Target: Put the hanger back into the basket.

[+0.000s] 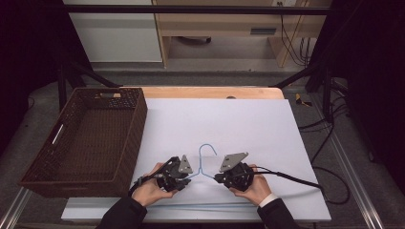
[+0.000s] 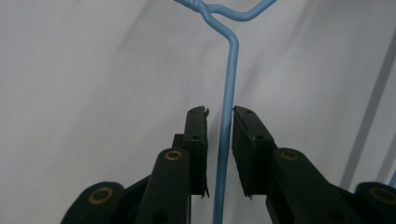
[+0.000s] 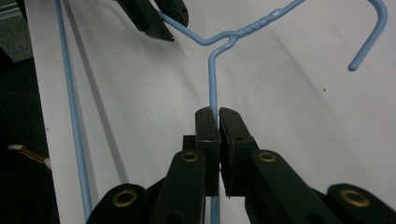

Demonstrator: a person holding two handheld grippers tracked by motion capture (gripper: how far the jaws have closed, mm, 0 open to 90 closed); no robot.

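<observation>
white board [image 1: 239,124] carries a blue wire hanger [image 1: 206,160] at lower centre; right gripper [image 1: 228,178] clamps one shoulder to steady it, left gripper [image 1: 179,180] straddles the other, narrow, not quite pinching.

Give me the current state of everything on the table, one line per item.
Blue wire hanger: lying flat on the white sheet, hook pointing away from the person.
Left gripper: around one hanger shoulder, small gaps beside the wire, not yet clamped.
Right gripper: shut on the other shoulder.
Wicker basket: upright, empty, at the table's left.
</observation>
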